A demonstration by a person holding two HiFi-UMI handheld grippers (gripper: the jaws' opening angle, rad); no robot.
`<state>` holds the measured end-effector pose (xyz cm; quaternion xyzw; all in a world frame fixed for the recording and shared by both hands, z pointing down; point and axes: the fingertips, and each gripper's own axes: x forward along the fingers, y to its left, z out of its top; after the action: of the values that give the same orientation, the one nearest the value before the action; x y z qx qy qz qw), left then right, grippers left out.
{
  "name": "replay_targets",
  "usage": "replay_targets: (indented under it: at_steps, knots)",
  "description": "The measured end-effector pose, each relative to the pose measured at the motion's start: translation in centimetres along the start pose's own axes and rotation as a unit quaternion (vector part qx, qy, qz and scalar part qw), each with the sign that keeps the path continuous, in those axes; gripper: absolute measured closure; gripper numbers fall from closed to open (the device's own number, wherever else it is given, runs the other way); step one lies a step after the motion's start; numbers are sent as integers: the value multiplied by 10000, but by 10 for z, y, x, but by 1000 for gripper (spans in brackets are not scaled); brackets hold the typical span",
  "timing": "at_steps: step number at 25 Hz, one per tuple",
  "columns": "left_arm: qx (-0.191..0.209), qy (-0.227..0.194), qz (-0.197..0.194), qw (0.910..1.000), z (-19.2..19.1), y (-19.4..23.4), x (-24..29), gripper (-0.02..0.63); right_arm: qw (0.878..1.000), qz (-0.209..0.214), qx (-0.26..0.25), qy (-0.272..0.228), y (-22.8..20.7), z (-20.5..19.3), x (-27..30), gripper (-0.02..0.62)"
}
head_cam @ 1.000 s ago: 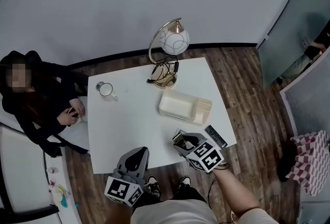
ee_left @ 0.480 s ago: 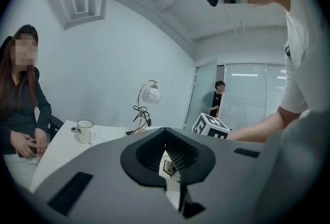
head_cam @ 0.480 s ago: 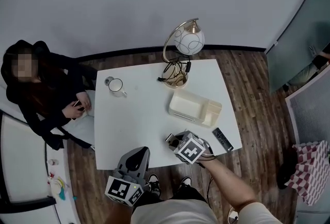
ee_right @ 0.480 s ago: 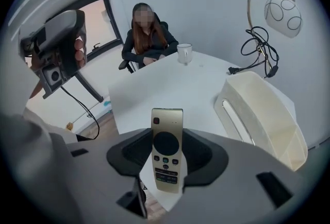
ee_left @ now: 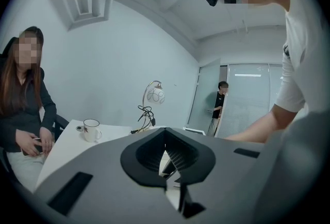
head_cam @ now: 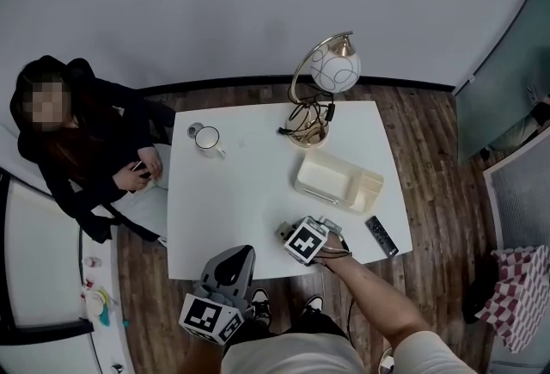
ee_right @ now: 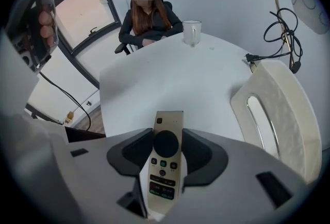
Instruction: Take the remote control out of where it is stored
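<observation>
1. Our right gripper [ee_right: 166, 147] clasps the pale remote control [ee_right: 165, 160] between its jaws, over the near edge of the white table [head_cam: 232, 192] and apart from the cream tray [head_cam: 338, 179].
2. Our left gripper [ee_left: 166, 160] — jaws together, nothing between them — hangs off the table's near side.
</observation>
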<state>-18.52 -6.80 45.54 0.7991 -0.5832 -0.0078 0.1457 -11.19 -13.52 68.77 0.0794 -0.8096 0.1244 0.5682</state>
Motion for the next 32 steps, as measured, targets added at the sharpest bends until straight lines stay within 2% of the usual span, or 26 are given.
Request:
replay_targets:
  at_steps: [7,17,23,27,32]
  knots:
    - [-23,44,69,10000,-3,7,-6,598,9998,-1,-28,180,3,-6,18,411]
    - [4,90,8,10000,-7,1,-2,598,9999,-86,10,-104,3,-12,22,401]
    - [27,70,-12,10000,-5,-3,-2,598,9952,-144,316,-911,-2,3,1,364]
    - [57,55,-43,10000,-2,-8,-2,598,9832,-182,600,-1715,0,17,-40,368]
    - [132,-35,-182,9997,5,-19,4,598,9535,-602,846,-2831,-10,20,-105,478]
